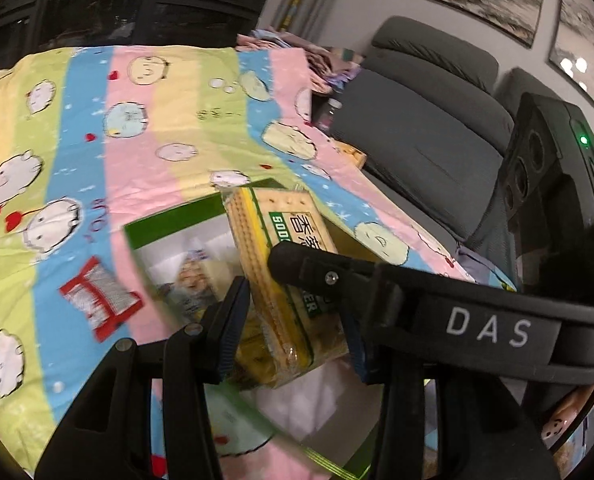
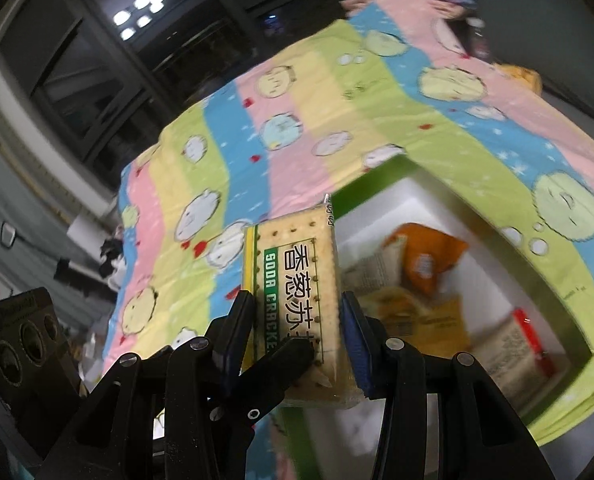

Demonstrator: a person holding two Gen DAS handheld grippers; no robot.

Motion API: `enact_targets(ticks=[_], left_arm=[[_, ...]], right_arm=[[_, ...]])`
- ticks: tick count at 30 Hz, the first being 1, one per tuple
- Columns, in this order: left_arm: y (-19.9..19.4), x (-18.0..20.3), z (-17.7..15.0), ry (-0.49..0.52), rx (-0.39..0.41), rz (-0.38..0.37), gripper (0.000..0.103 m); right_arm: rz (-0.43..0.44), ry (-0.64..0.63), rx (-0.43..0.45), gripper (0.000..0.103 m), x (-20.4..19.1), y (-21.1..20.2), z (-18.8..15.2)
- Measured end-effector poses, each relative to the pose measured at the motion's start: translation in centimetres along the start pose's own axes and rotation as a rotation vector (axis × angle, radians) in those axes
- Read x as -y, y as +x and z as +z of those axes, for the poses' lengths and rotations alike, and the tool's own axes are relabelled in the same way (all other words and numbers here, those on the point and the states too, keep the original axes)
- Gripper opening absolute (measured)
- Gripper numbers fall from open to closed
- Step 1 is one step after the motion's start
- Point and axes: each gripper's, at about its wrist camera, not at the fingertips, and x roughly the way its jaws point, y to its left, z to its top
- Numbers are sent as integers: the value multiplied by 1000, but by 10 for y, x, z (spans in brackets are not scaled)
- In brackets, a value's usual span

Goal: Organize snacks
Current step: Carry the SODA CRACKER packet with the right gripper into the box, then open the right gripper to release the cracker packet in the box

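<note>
A striped pastel cartoon-print sheet (image 1: 145, 128) covers the whole surface, and a grey sofa (image 1: 425, 120) stands along its far right edge in the left wrist view. On the sheet, toward its near right part, sits a green-rimmed box (image 2: 553, 292) with a white lining, open at the top and holding several snack packets (image 2: 429, 264), orange, yellow and red-edged ones, blurred. Above the box both grippers share one soda cracker pack (image 2: 297, 280): the left gripper (image 1: 293, 332) is clenched on its lower end, and the right gripper (image 2: 297, 340) is clenched on its sides, blue pads pressed against the wrapper, with the other tool's black finger lying across the pack's front. A small red-and-silver sachet (image 1: 99, 298) lies flat on the sheet left of the box, apart from it.
</note>
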Motion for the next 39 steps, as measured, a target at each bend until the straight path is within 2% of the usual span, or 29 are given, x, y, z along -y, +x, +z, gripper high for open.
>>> enact_targets(ticks=[6, 14, 19, 29, 32, 35, 39], left_arm=[[35, 16, 4, 11, -68, -36, 44], [68, 24, 0, -9, -175, -81, 44], [81, 24, -4, -32, -224, -64, 44], [93, 15, -12, -101, -313, -34, 44], [92, 13, -13, -117, -316, -27, 47], [82, 13, -12, -114, -276, -20, 49], [57, 13, -9, -99, -218, -51, 67]], right_arm=[[-31, 106, -5, 48, 39, 1, 6], [-106, 171, -44, 48, 69, 8, 5], [-140, 187, -80, 48, 78, 18, 3], [-143, 206, -141, 51, 82, 34, 0], [-150, 201, -146, 51, 81, 35, 1], [-153, 183, -131, 52, 76, 32, 1], [-142, 176, -69, 52, 71, 19, 4]])
